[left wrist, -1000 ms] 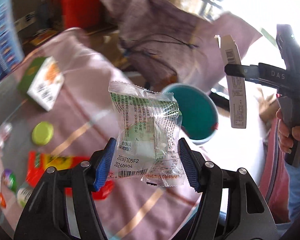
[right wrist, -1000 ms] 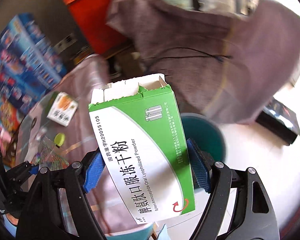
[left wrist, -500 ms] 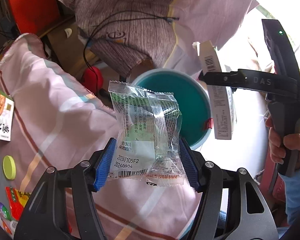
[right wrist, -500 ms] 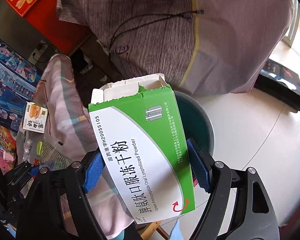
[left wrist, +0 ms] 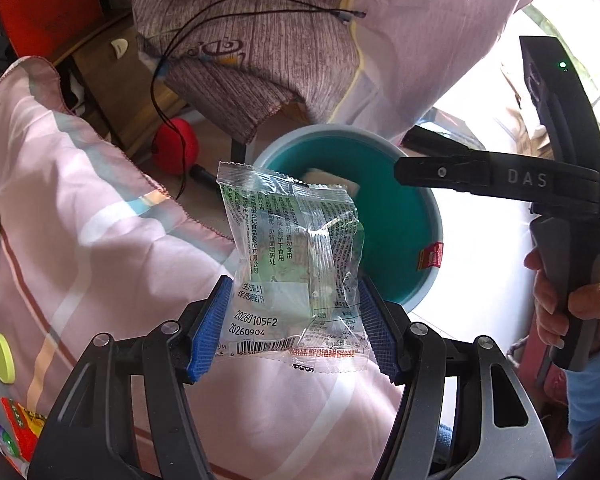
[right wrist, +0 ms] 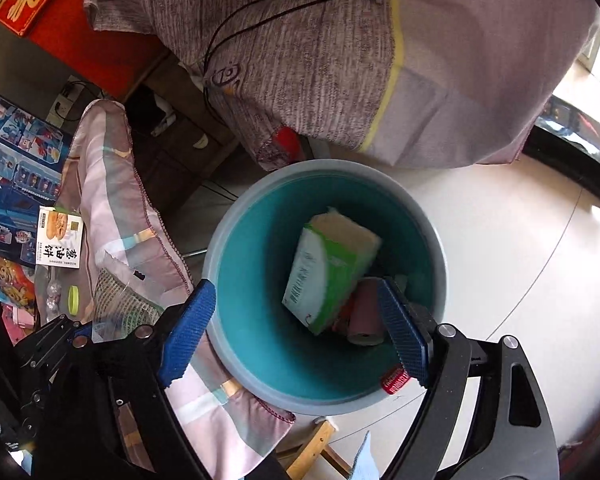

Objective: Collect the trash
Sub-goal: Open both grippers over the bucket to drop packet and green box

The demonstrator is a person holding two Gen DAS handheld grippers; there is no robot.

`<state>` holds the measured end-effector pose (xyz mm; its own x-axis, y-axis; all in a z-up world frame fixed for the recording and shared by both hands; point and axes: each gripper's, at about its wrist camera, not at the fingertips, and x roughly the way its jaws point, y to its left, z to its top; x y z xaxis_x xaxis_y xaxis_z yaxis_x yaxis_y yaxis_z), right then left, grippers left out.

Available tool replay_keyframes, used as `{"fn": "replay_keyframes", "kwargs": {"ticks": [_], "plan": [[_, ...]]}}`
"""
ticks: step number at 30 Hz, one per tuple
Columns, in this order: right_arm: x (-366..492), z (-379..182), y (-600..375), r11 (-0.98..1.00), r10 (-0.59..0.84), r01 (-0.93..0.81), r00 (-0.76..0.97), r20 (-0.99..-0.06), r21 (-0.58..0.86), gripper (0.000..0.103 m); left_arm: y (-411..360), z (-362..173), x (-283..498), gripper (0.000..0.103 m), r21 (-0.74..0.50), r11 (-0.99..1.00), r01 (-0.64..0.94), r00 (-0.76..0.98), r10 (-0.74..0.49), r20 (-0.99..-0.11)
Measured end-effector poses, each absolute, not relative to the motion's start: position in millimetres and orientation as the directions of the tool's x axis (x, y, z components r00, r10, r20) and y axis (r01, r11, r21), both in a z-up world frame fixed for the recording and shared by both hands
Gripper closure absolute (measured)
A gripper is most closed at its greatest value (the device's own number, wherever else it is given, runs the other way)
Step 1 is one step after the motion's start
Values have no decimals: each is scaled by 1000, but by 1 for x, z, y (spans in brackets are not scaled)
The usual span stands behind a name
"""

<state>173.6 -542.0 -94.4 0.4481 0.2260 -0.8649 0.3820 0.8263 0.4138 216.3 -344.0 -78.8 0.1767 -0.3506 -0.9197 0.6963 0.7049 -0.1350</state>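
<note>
Wrapper (left wrist: 292, 264) hides the bin's (left wrist: 428, 280) near rim — inside, box (right wrist: 328, 268) covers other trash.

Daylight enters from the upper right in both views and blows out the floor (right wrist: 512, 240) to near white; a purple fringe edges the glare in the left view. The bin (right wrist: 260, 344) interior is evenly lit and sharp, without motion blur. Fisheye distortion bends the edges, and the corners fall to black.
</note>
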Motion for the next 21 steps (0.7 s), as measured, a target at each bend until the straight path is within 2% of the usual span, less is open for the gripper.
{"fn": "replay_keyframes", "kwargs": {"ticks": [7, 10, 16, 17, 18, 21], "plan": [[158, -90, -557, 815, 182, 430, 446, -876, 388, 18, -362, -86, 209, 39, -140, 674, 725, 151, -354, -923], [151, -87, -563, 812, 156, 451, 445, -882, 371, 18, -374, -89, 207, 33, -142, 663, 735, 142, -356, -924], [146, -84, -569, 805, 140, 473, 437, -889, 359, 16, -383, -86, 202, 29, -128, 655, 745, 153, -354, -923], [145, -84, -570, 803, 139, 477, 434, -890, 358, 15, -381, -85, 202, 27, -125, 658, 743, 158, -353, -922], [145, -84, -569, 802, 138, 479, 432, -891, 357, 15, -378, -84, 202, 20, -121, 663, 739, 164, -351, -922], [145, -82, -565, 802, 140, 482, 425, -894, 354, 15, -368, -78, 203, 17, -123, 679, 724, 183, -360, -915]]}}
